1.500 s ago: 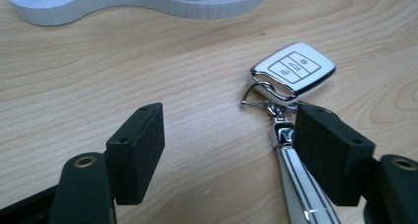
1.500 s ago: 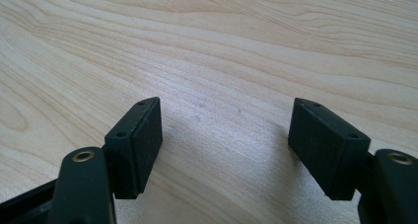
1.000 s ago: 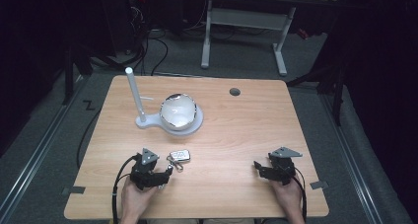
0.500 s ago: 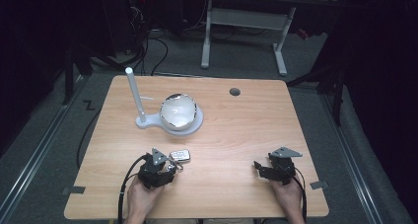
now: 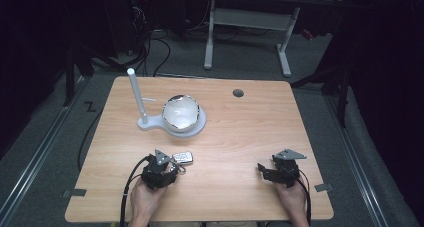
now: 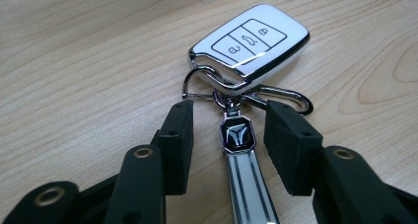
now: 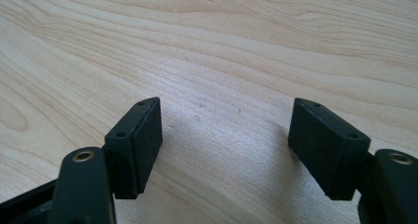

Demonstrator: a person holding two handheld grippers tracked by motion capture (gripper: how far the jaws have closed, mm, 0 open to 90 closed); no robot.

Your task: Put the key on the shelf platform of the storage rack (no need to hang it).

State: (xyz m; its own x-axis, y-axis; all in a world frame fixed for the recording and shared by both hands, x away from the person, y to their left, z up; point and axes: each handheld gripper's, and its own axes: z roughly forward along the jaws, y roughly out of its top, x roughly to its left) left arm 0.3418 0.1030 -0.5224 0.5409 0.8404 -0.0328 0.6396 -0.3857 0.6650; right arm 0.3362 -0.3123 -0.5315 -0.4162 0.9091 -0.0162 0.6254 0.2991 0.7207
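Silver-white key fob [image 6: 250,45], black-and-white striped strap [image 6: 246,177], pale woodgrain table [image 6: 88,61].

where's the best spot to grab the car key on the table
Grip the flat strap hanging off the car key, not the wide, smooth fob. It lies straight between the left claw pads, which have just been closing with gaps both sides; come in low from the strap's end.

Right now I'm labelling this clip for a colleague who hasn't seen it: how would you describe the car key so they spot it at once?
On the wooden table, look at the near edge, in front of the white stand with the bowl. There, just ahead of the left gripper, lies the car key: a glossy white, chrome-edged fob with three buttons. A metal clip and an emblem strap trail from it between the open jaws.
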